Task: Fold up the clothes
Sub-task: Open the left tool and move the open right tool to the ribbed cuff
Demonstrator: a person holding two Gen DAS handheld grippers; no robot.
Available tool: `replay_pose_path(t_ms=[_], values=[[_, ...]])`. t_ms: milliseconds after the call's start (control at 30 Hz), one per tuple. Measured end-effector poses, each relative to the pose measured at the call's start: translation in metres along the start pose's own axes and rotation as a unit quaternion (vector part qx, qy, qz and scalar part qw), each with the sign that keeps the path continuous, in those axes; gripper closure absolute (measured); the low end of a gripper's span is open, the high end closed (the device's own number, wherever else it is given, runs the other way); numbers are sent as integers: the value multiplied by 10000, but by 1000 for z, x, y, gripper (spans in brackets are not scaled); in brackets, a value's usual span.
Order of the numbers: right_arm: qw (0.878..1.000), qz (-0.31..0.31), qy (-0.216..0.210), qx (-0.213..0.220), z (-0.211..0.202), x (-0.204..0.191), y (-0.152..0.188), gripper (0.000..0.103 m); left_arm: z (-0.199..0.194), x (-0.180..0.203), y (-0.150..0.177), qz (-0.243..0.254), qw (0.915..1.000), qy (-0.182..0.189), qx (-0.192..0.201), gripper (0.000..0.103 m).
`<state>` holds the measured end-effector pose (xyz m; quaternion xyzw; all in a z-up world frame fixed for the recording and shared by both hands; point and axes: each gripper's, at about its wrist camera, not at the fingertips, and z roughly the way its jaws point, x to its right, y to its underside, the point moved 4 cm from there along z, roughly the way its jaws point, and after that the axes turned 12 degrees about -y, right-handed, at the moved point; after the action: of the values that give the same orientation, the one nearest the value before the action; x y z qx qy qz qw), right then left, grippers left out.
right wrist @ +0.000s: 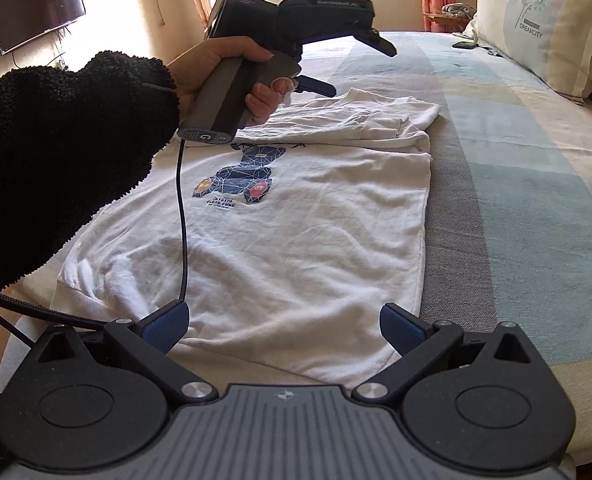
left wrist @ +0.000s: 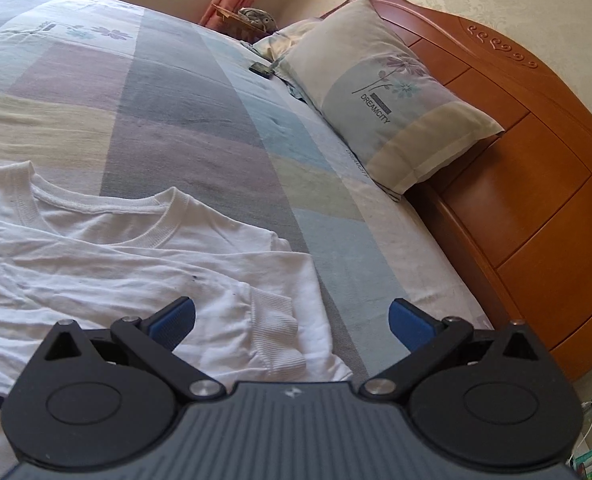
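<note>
Nearest the right wrist camera, the right gripper (right wrist: 282, 328) is hovering with its blue pads spread wide and nothing between them, just over the bottom hem of the white shirt (right wrist: 296, 220). The garment is lying face up on the bed (right wrist: 515, 200), near the bed's edge, its printed bear graphic (right wrist: 238, 182) showing. The side toward the pillow already looks turned inward, with a long sleeve laid across the chest and its ribbed cuff (left wrist: 274, 320) resting near the folded edge.

Farther up, the left gripper (left wrist: 292, 324) is hanging over the shoulder and cuff area, its pads likewise apart and empty. In the right view the hand (right wrist: 220, 76) holding it is hovering above the collar (left wrist: 108, 208).

The step in hand appears to be taking hold for the next fold. To do it well, each claw should be closing on a full layer of cloth at matching points, hem and shoulder, so the fabric is lifting evenly and not dragging the tucked sleeve loose. The cotton looks soft and creased, so a smoothing pull may help.

Beyond the shirt, a pillow (right wrist: 543, 28) is leaning against the headboard (left wrist: 535, 184).
</note>
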<state>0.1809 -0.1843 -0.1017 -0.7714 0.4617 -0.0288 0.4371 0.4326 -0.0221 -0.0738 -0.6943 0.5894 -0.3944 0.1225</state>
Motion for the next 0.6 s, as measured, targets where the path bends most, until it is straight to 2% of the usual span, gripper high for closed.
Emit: replay_pose_path(t_ms=[167,333,467,533,600], values=[[10000,-21,53,58,-1,9,-4,0,-24,-64,-9,-151,9979,-591,234,1],[9995,293,68,60,4,25,-11,0,-30,-129,-11,-512,9935,-950,362,1],[9996,264,-6,114,10,25,-22,0,-23,-186,-5,-1092,9811,-1574,285,1],[9996,223,-112,95,13,25,-29,0,-30,-199,-3,-1260,9838,-1215,400,1],[9992,257,-296,109,17,28,-39,0,-41,-196,-2,-1137,9864,-1071,516,1]])
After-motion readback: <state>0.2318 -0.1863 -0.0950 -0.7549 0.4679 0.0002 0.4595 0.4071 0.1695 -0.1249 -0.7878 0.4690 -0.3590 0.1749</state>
